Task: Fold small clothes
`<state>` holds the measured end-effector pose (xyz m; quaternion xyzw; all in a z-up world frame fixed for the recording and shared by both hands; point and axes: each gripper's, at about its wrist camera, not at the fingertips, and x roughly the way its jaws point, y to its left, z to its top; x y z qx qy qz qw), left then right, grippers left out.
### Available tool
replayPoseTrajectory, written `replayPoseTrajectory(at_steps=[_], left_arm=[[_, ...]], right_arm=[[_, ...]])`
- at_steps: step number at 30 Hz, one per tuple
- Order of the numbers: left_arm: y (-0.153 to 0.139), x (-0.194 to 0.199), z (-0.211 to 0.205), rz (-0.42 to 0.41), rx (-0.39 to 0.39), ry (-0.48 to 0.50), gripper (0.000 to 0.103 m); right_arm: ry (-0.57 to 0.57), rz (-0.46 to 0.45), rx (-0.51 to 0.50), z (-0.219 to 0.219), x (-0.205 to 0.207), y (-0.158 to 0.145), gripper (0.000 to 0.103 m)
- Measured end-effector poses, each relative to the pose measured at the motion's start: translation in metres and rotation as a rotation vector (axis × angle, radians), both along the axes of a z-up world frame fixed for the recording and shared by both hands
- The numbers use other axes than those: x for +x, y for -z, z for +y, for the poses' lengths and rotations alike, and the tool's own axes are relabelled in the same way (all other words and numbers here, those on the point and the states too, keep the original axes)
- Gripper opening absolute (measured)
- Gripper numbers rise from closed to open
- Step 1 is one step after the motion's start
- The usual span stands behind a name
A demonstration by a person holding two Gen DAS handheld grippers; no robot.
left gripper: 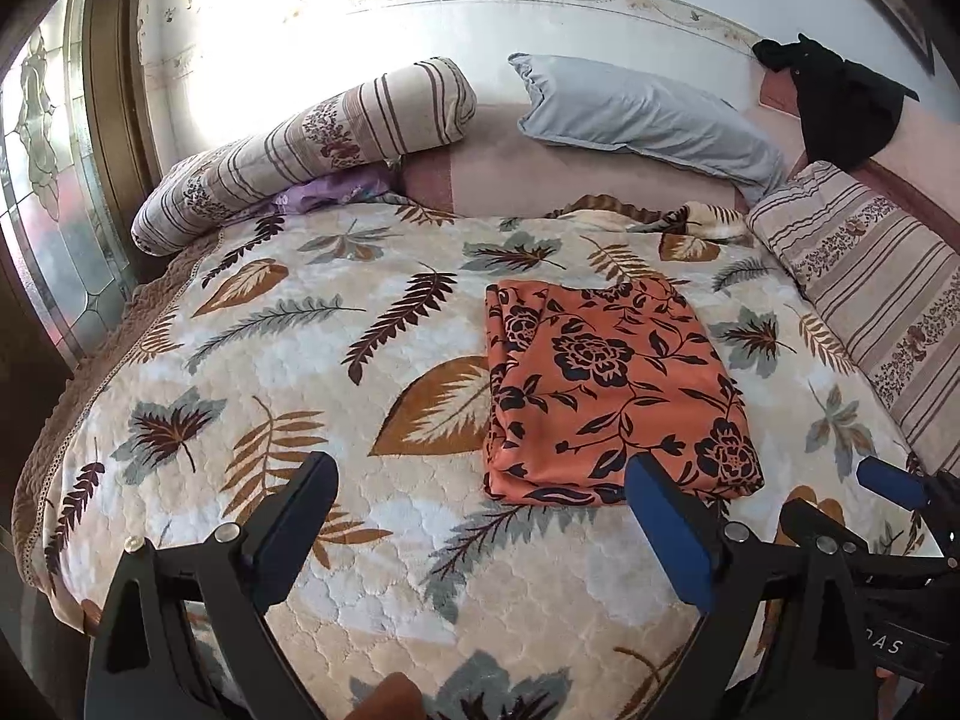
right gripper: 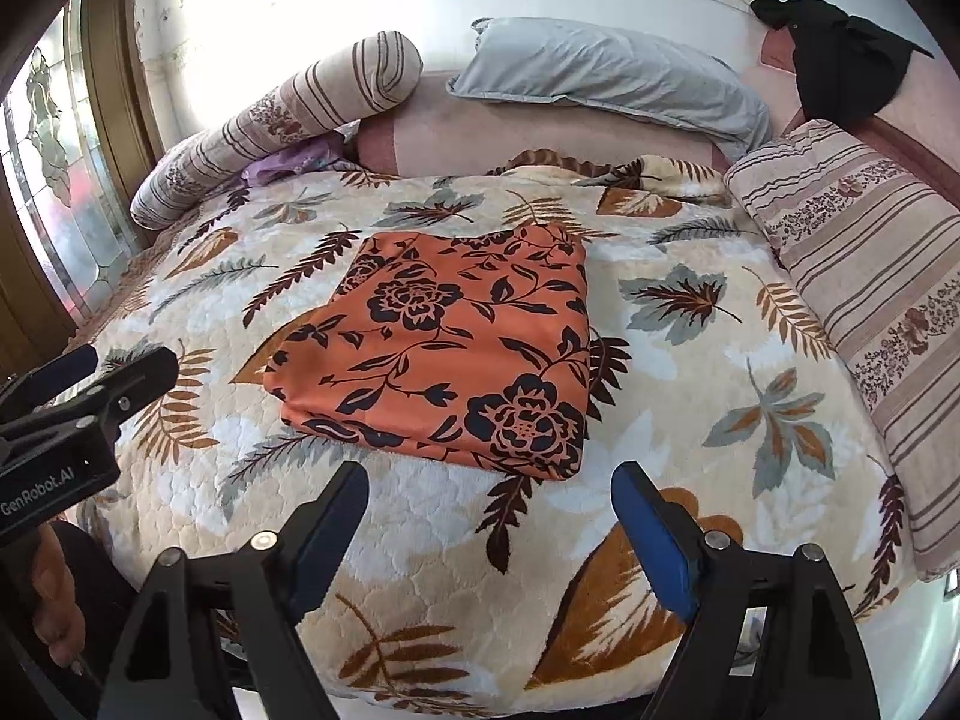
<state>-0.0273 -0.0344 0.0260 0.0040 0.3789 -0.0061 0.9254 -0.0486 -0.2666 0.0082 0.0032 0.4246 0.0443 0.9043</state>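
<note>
My left gripper (left gripper: 480, 480) hangs over the near part of the bed with its jaws spread wide and nothing between them; the pads touch neither cloth nor cover. The folded orange floral cloth (left gripper: 606, 384) lies ahead of it and off to the right, its near edge just past the tip of my right-hand blue pad (left gripper: 672, 534), which overlaps that corner in the left wrist view, though I cannot tell whether it touches.

My right gripper (right gripper: 489, 474) is likewise wide apart and empty, hovering above the leaf-patterned bedspread (right gripper: 690, 432). From this one the cloth sits straight ahead and slightly left, flat on the cover, its near edge just beyond the fingertips with a strip of bedspread showing between.

The two grippers are close side by side: the right one's blue tip shows at the far right of the left wrist view, and the left one's black body at the left of the right wrist view.

Well beyond the cloth, a grey pillow (right gripper: 606, 72) leans at the head of the bed.
</note>
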Motion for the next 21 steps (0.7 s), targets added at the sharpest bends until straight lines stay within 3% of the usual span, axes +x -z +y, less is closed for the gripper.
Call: replayPoseTrajectory(at_steps=[21], left_arm=[[0.007, 0.020, -0.010, 0.024, -0.015, 0.010, 0.096]], right_arm=[[0.043, -0.011, 0.017, -0.008, 0.020, 0.000, 0.085]])
